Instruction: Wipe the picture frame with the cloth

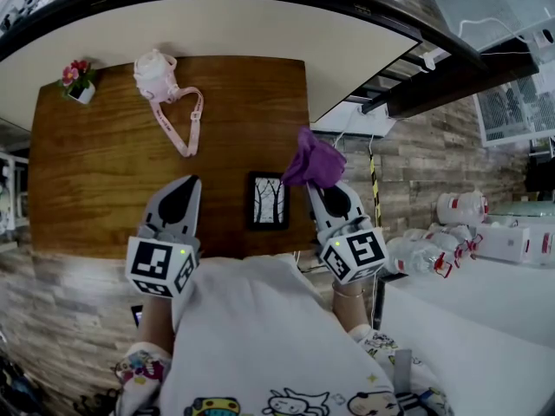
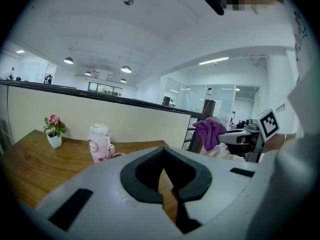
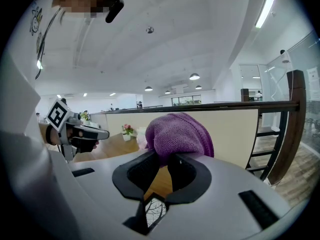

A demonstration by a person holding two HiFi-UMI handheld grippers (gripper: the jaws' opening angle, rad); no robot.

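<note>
A small black picture frame [image 1: 267,201] with a tree print lies flat near the front edge of the wooden table [image 1: 104,172], between my two grippers. My right gripper [image 1: 322,183] is shut on a bunched purple cloth [image 1: 314,160], held just right of the frame and above the table's right edge. In the right gripper view the cloth [image 3: 177,135] bulges out of the jaws and a sliver of the frame [image 3: 154,208] shows below them. My left gripper [image 1: 180,196] is shut and empty, hovering left of the frame. Its closed fingertips [image 2: 166,180] show in the left gripper view.
A pink bottle [image 1: 154,74] with a strap [image 1: 184,120] stands at the table's back, and a small potted flower [image 1: 78,81] sits at the back left corner. A cream partition wall [image 1: 217,33] runs behind the table. Stairs and a railing [image 1: 408,68] lie to the right.
</note>
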